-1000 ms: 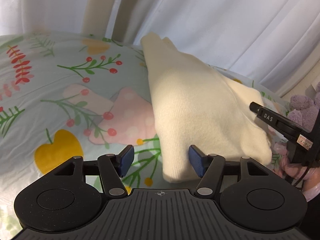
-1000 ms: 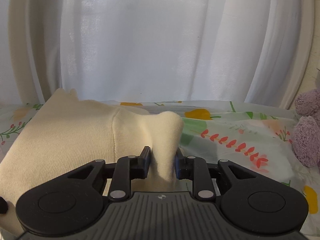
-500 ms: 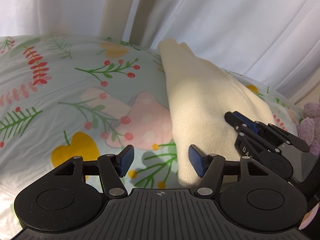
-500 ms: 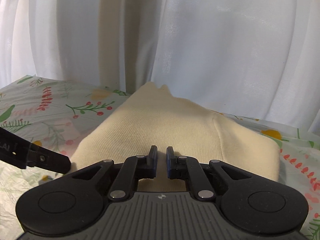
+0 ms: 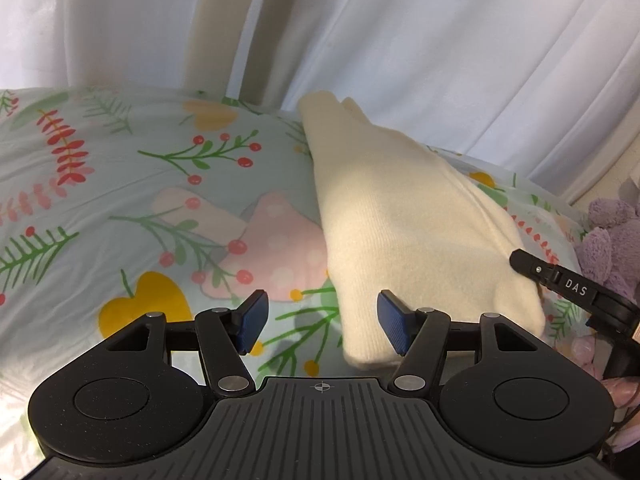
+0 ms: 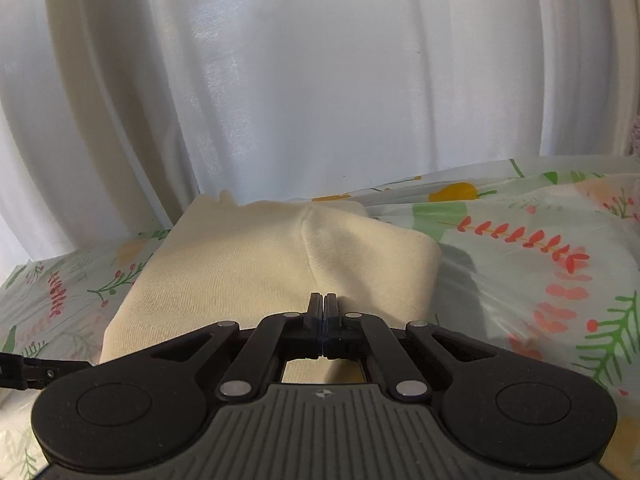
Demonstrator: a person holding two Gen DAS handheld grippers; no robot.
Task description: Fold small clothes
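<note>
A folded cream knit garment (image 5: 400,232) lies on the floral sheet (image 5: 120,200), running from near the curtain toward me. My left gripper (image 5: 320,312) stands open just above the sheet. Its right blue pad (image 5: 394,326) is at the garment's near left corner, and no cloth sits between the pads. My right gripper (image 6: 323,300) is shut with its fingers pressed together and nothing in them, hovering over the near edge of the garment (image 6: 248,264). It also shows at the garment's right side (image 5: 520,260) in the left wrist view.
White curtains (image 6: 320,80) hang right behind the bed. A purple plush toy (image 5: 616,240) sits on the far right. The floral sheet (image 6: 540,260) lies bare to the right of the garment and also to its left.
The right gripper let go of the raised cloth fold, which now lies flat on the garment, and its jaws closed empty. It swung left over the garment, then back right. The left gripper barely moved.
</note>
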